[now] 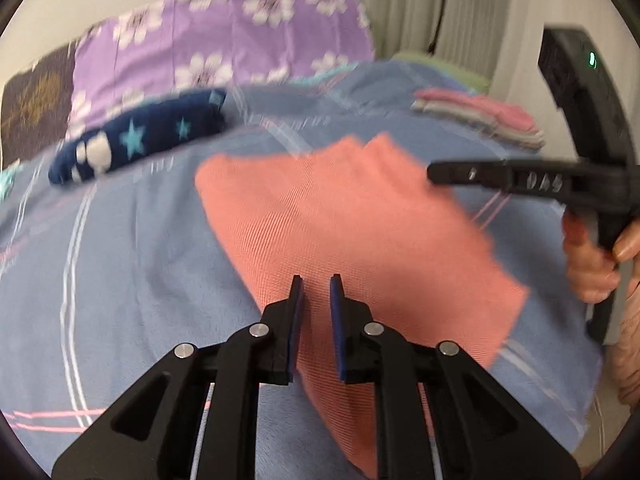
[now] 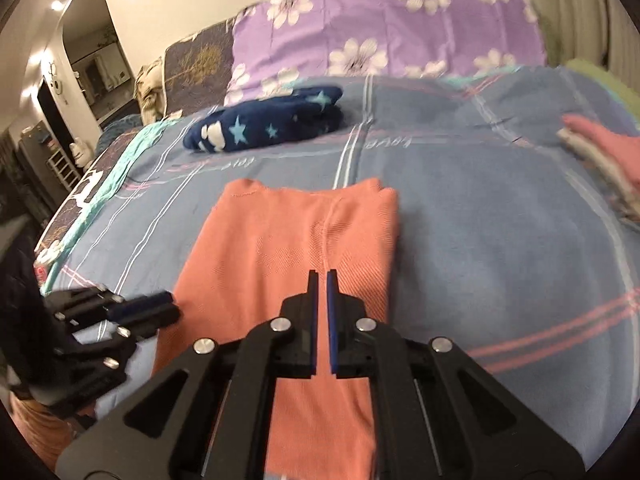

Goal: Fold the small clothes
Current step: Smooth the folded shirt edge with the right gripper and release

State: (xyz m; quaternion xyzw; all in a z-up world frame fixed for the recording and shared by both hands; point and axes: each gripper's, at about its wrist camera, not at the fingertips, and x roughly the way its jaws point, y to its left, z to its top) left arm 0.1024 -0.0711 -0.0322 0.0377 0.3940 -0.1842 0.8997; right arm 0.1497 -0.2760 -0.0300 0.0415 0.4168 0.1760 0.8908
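A salmon-pink garment (image 1: 344, 224) lies folded lengthwise on the blue bedspread; it also shows in the right wrist view (image 2: 292, 248). My left gripper (image 1: 317, 292) hovers over its near part, jaws a little apart and empty. It appears at the garment's left edge in the right wrist view (image 2: 156, 308). My right gripper (image 2: 322, 280) is above the garment's middle, jaws almost closed with a thin gap, holding nothing. In the left wrist view it reaches in from the right (image 1: 432, 172), over the garment's far right edge.
A navy star-patterned folded garment (image 1: 136, 140) lies at the far left of the bed (image 2: 264, 124). A stack of folded pink and grey clothes (image 1: 480, 120) sits at the far right (image 2: 600, 152). Purple floral pillows (image 2: 384, 28) line the back. The blue bedspread (image 2: 500, 220) surrounds the garment.
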